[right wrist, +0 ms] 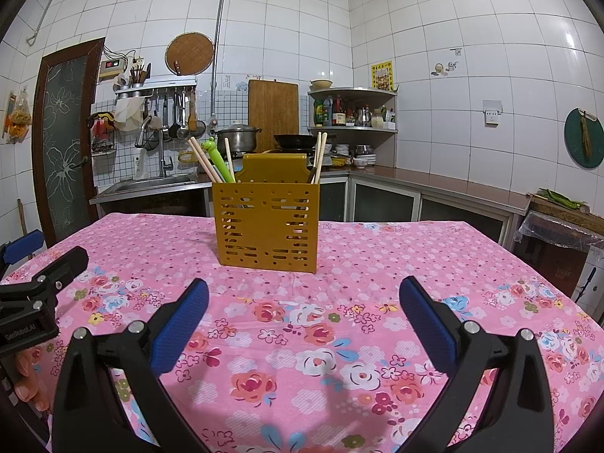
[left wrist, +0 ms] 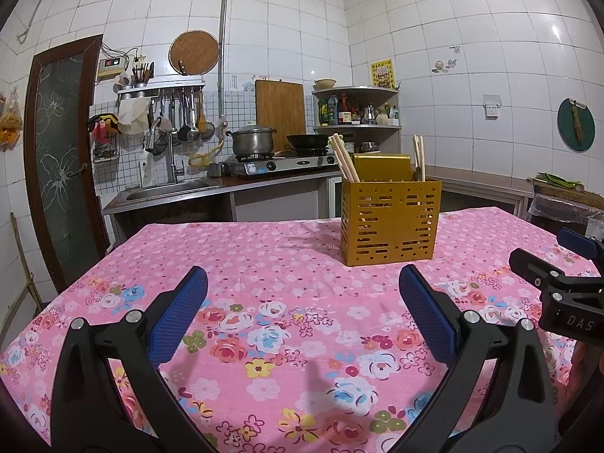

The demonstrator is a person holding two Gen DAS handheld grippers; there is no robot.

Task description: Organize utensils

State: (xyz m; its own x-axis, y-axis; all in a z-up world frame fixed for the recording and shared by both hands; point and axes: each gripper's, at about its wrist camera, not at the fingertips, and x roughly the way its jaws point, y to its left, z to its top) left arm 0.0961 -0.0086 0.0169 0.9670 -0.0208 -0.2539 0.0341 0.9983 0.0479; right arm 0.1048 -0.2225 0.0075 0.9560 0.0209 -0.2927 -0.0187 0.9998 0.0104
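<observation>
Both grippers hover low over the bench (right wrist: 377, 249) with its pink flowered cloth, holding nothing. The left gripper (left wrist: 302, 287) has its blue fingers (left wrist: 181, 317) spread wide apart, and the right gripper (right wrist: 304, 288) likewise. Farther back on the cloth stands a yellow slotted holder (right wrist: 266, 226), with chopsticks (right wrist: 205, 162) leaning in its left compartment and more upright in its right.

Both wrist views low over table (left wrist: 264, 249), facing kitchen wall; share yellow caddy (right wrist: 266, 222), nearby.
</observation>
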